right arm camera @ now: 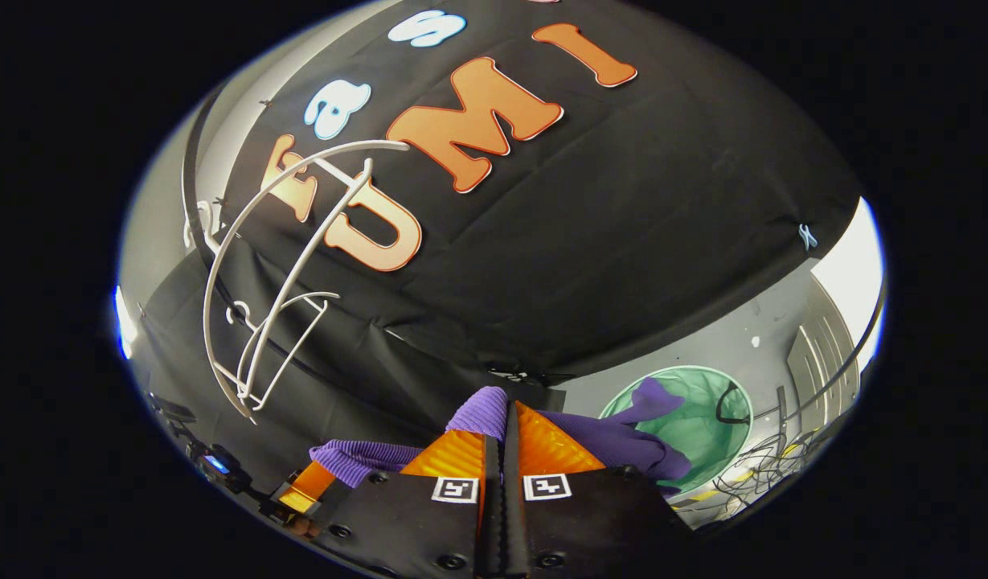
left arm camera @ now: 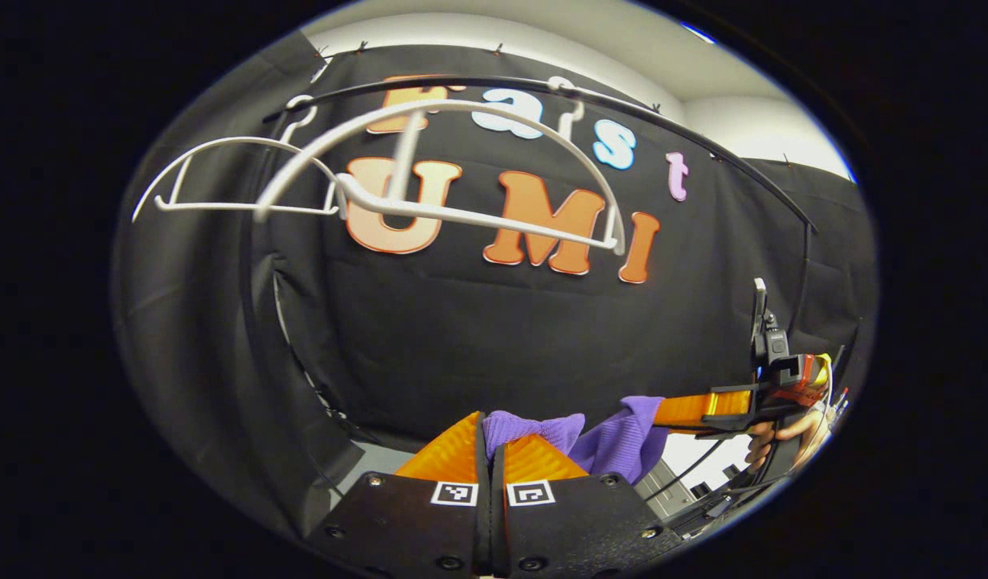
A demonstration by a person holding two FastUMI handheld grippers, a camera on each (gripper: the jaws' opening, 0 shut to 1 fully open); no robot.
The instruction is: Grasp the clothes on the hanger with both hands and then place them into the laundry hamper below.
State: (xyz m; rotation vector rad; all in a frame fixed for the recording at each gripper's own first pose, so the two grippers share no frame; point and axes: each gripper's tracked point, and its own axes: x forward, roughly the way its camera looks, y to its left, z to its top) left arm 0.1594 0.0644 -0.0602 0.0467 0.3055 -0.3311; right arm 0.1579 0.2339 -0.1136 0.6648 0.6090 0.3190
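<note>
1. Clothes: a purple knit garment (left arm camera: pixel 534 430) sits pinched between the closed fingers of your left gripper (left arm camera: pixel 491 450), bunched right at the tips in the left gripper view.
2. Your right gripper (right arm camera: pixel 503 438) is also clamped on the garment (right arm camera: pixel 622 442), with a fold poking up between the tips and the rest spilling to either side in the right gripper view.
3. In the left gripper view the cloth stretches rightward to your right gripper (left arm camera: pixel 686 412), held by a hand (left arm camera: pixel 771 446) at the far right edge; cables hang beneath it.
4. In the right gripper view, a strip of the garment runs left to your left gripper (right arm camera: pixel 305 490), low at the edge.
5. Beyond the cloth, lower right in the right gripper view, the green mesh hamper (right arm camera: pixel 703 402) stands open on a grey floor (right arm camera: pixel 751 322), the garment overlapping its near rim from this angle. A tangle of cables (right arm camera: pixel 755 470) lies beside it.
6. Higher up, two bare white hangers (left arm camera: pixel 437 173) hang from a dark curved rail (left arm camera: pixel 703 145), well clear of the garment.
7. Behind everything hangs the black cloth wall (left arm camera: pixel 477 322), with a pale wall (left arm camera: pixel 590 48) above it.
</note>
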